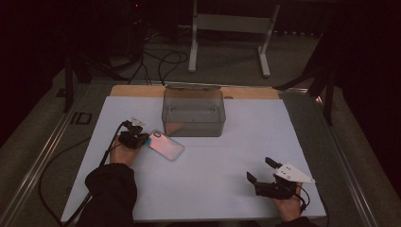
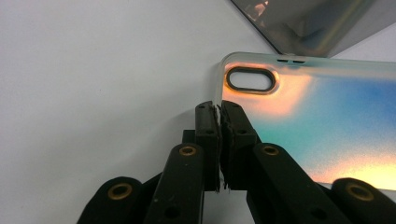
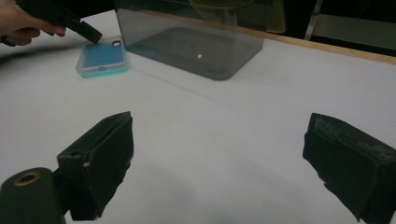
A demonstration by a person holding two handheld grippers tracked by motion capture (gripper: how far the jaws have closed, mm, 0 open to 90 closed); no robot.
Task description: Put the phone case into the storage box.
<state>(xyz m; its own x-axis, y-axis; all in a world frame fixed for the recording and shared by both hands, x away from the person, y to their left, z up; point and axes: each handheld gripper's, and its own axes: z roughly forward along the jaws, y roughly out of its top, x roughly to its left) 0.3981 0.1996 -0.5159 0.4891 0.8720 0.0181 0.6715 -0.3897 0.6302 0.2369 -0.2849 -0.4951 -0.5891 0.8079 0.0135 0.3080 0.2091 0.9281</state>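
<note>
Nearest the high camera, at the bottom edge, a dark sleeve [image 1: 111,191] leads up to the left gripper [image 1: 142,139] at about 9 o'clock on the white table sheet [image 1: 213,189]. Its jaws are clamped on the thin rim of the phone case [image 1: 166,144], at the corner beside the oval camera cut-out [image 2: 251,80]; the left gripper view shows the two pads [image 2: 207,123] pressed together on that edge. The phone case lies flat, just in front of the near left corner of the clear bin [image 1: 194,112], close to it though contact cannot be judged. Its long axis runs from 10 o'clock to 4 o'clock in the high view, cut-out end toward 10 o'clock and the gripper, far end toward the sheet's centre.

Centre: the clear bin stands at 12 o'clock, its back wall near the wooden strip [image 1: 142,91] along the sheet's far edge. Bare sheet spreads from the case toward 3, 5 and 6 o'clock, the widest free room on the table.

Right: the right gripper [image 1: 261,170] rests at about 4 o'clock, near the sheet's near edge, well apart from case and bin. Its jaws stand wide apart with nothing between them, pointing toward 11 o'clock.
</note>
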